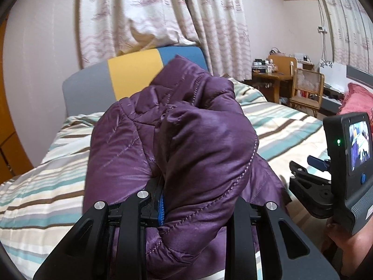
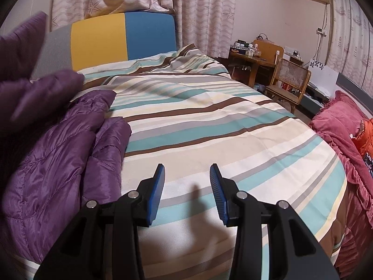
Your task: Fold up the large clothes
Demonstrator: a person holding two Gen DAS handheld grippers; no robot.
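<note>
Two grippers working: my left gripper (image 1: 184, 200) clamping, lifting purple quilted jacket (image 1: 177, 140) over striped bedspread (image 2: 221, 121); right gripper (image 2: 187, 184) hovering, fingers apart. Next: grab free edge.

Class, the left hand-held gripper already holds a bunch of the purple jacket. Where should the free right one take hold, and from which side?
The right hand-held gripper, open over the striped bedspread, should probably move left to the purple jacket and pinch the puffy quilted edge nearest it. That edge faces it, raised off the bed, so the fingers can straddle it.
</note>
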